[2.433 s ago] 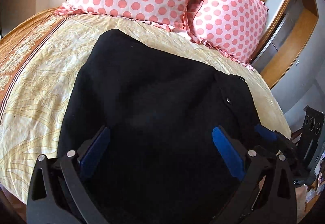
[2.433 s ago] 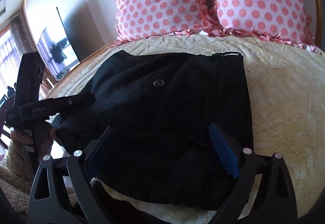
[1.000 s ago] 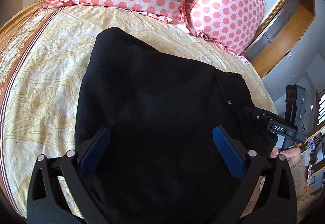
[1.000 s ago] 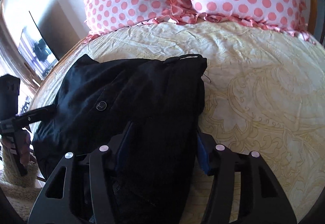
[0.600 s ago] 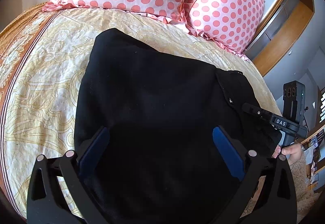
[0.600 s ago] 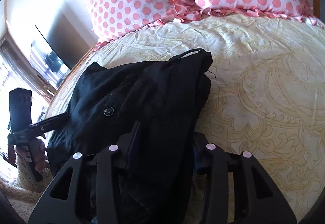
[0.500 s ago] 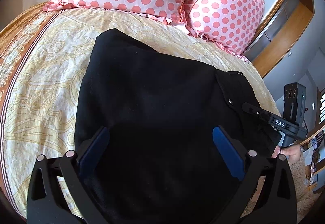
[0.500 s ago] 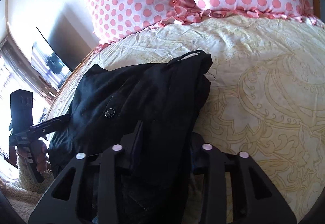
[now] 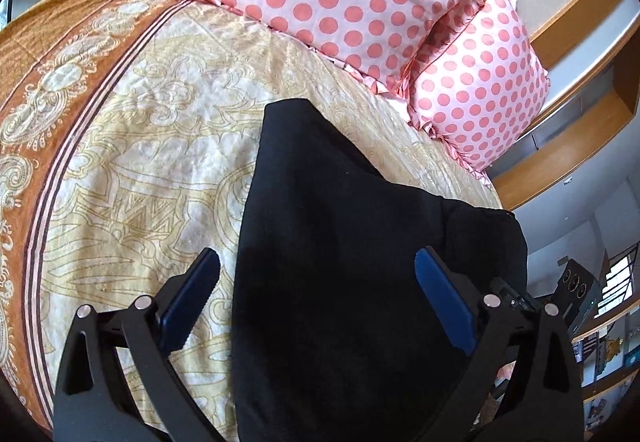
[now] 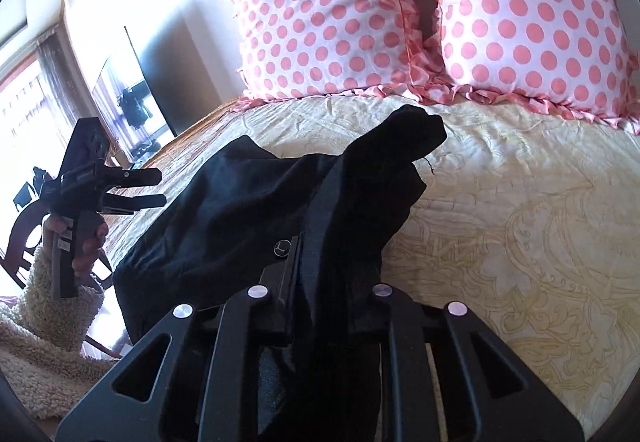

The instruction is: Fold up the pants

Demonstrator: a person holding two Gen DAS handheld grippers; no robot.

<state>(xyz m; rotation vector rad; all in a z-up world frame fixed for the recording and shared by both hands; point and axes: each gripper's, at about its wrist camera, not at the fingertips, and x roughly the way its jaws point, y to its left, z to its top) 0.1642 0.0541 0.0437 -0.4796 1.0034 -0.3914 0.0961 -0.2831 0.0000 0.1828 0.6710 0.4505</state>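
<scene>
Black pants (image 9: 344, 266) lie bunched on the cream bedspread (image 9: 152, 169). My left gripper (image 9: 318, 298) is open above their near part: its left blue pad (image 9: 192, 298) is over the bedspread and its right pad (image 9: 444, 302) is over the cloth, neither touching. In the right wrist view my right gripper (image 10: 320, 274) has its jaws closing on a raised ridge of the pants (image 10: 376, 177), the cloth pinched between the fingers and lifted off the bed. A hand (image 10: 86, 242) in a fleecy sleeve holds the left gripper (image 10: 160, 187) at the pants' left side.
Two pink polka-dot pillows (image 9: 352, 1) (image 10: 520, 13) lean at the head of the bed. The bedspread has an orange patterned border (image 9: 48, 89) on the left. A dark screen (image 10: 152, 81) stands past the bed's left side, and wooden shelving (image 9: 568, 145) at its right.
My right gripper's jaws have drawn together on the pants' edge and raised it into a ridge. The left gripper has shifted left, so its left finger is now over the bedspread.
</scene>
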